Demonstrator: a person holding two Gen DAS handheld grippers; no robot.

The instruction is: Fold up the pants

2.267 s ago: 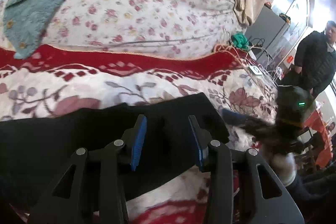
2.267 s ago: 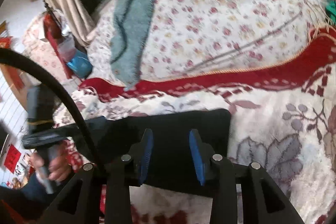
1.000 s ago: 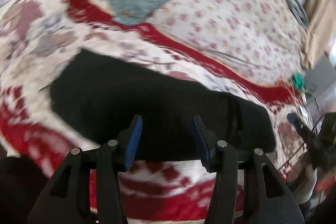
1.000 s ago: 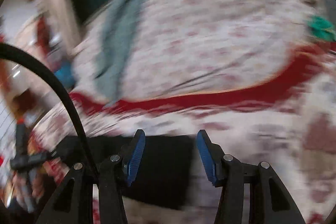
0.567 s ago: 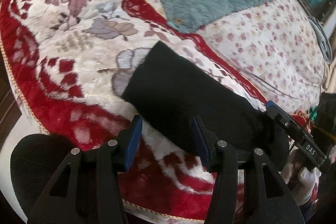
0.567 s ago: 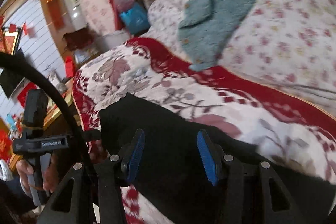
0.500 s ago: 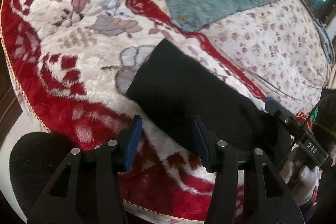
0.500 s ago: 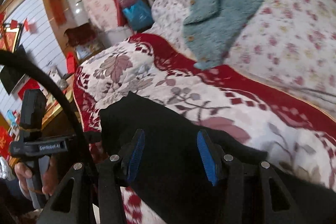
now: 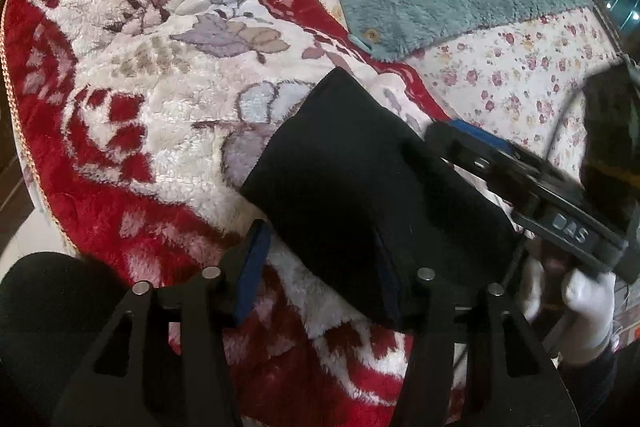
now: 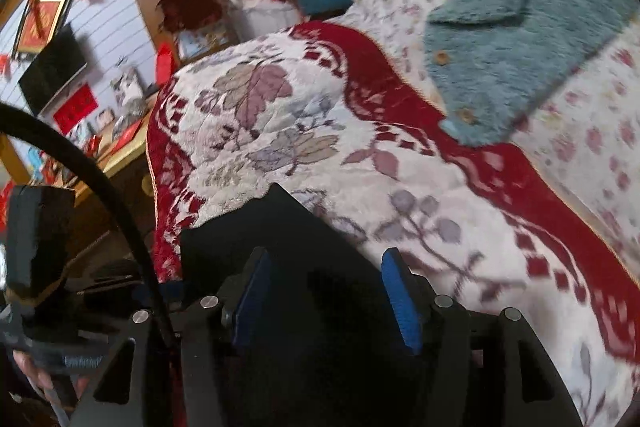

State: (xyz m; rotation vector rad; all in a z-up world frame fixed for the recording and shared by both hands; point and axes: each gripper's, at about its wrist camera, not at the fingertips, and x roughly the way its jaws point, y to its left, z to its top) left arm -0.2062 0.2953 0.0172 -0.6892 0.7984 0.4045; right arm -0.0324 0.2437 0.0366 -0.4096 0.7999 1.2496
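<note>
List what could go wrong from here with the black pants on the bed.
1. The folded black pants lie near the edge of the red and white floral plush blanket; a careless tug may slide them off.
2. The left gripper and right gripper, both open, are close together and could collide.
3. Pinching deep might catch the blanket's pile along with the cloth.

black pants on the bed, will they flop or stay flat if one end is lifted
The black pants will probably flop: they are soft cloth, lying limp on the blanket. The fold would likely sag open if lifted by one layer. They should drag rather than slide, since the blanket looks fuzzy.
</note>
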